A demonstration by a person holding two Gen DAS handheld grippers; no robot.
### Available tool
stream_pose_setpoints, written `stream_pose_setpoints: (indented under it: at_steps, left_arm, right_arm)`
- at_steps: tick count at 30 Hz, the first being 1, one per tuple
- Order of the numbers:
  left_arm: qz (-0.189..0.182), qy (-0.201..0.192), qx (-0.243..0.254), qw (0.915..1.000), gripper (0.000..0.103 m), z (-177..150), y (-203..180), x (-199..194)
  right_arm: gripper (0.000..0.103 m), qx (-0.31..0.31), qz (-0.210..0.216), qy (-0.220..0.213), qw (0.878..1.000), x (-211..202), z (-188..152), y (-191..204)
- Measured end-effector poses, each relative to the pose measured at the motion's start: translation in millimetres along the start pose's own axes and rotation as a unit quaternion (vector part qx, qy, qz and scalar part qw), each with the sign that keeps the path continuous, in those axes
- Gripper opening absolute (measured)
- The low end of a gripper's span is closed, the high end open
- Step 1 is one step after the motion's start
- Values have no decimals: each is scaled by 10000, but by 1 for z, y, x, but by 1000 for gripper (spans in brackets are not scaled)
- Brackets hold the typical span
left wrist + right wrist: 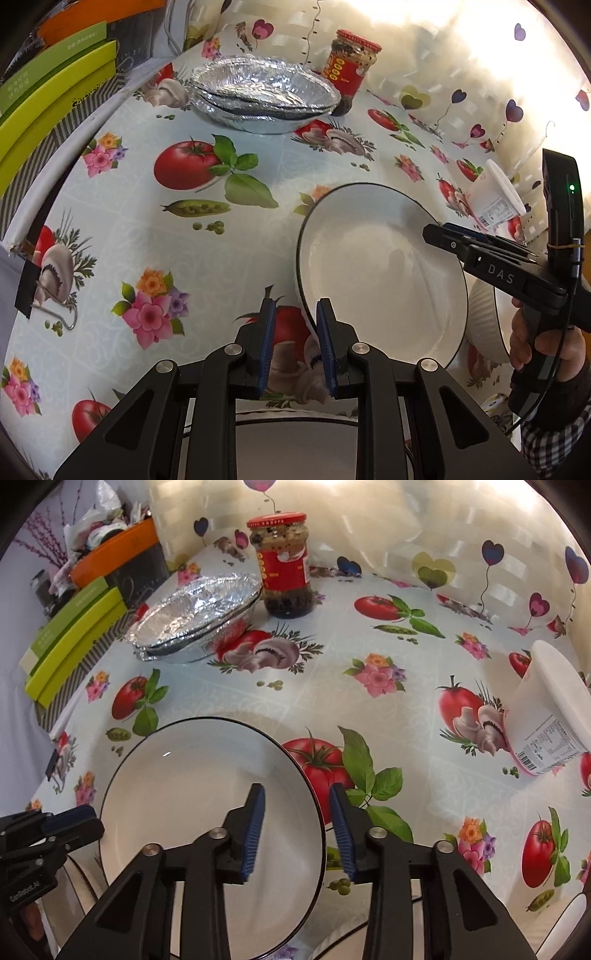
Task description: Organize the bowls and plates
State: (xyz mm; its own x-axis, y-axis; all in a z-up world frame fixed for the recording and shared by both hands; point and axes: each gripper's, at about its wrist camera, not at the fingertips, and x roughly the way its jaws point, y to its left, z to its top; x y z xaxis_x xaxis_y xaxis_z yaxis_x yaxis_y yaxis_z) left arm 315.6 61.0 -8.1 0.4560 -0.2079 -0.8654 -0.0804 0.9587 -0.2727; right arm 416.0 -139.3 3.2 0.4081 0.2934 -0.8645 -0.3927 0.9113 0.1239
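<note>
A white deep plate (380, 266) (192, 794) with a thin black rim sits low on the flowered tablecloth (147, 229). My left gripper (295, 306) straddles its left rim. The rim runs close along the right finger, and cloth shows between it and the left pad, so the jaws stand open. My right gripper (296, 790) straddles the opposite rim, one finger over the plate's inside and one outside, with a gap on both sides. Each gripper shows in the other's view (437, 230) (92, 819). A ribbed white bowl (484, 325) stands beside the plate. Another black-rimmed plate (295, 439) lies under my left gripper.
A stack of foil pans (262, 92) (195, 616) and a red-lidded jar (351, 66) (284, 565) stand at the back. A white tub (546, 716) lies tipped at the right. Green boxes (74, 642) and an orange box (118, 550) line the left edge. A hand (528, 336) holds the right gripper.
</note>
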Motion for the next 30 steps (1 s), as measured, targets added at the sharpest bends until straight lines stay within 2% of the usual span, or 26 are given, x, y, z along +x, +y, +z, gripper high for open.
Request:
stream_pose_setpoints:
  at_steps: [9, 23, 30]
  left_arm:
    - [-35, 140, 161, 9998, 23, 0, -14, 9]
    - [-19, 110, 47, 9999, 23, 4, -8, 10]
    - [9, 74, -16, 10000, 23, 4, -4, 8]
  right_arm:
    - [20, -81, -55, 112, 9999, 5, -2, -3]
    - [17, 18, -253, 293, 9992, 6, -1, 0]
    - [17, 213, -124, 375, 9990, 7, 0, 0]
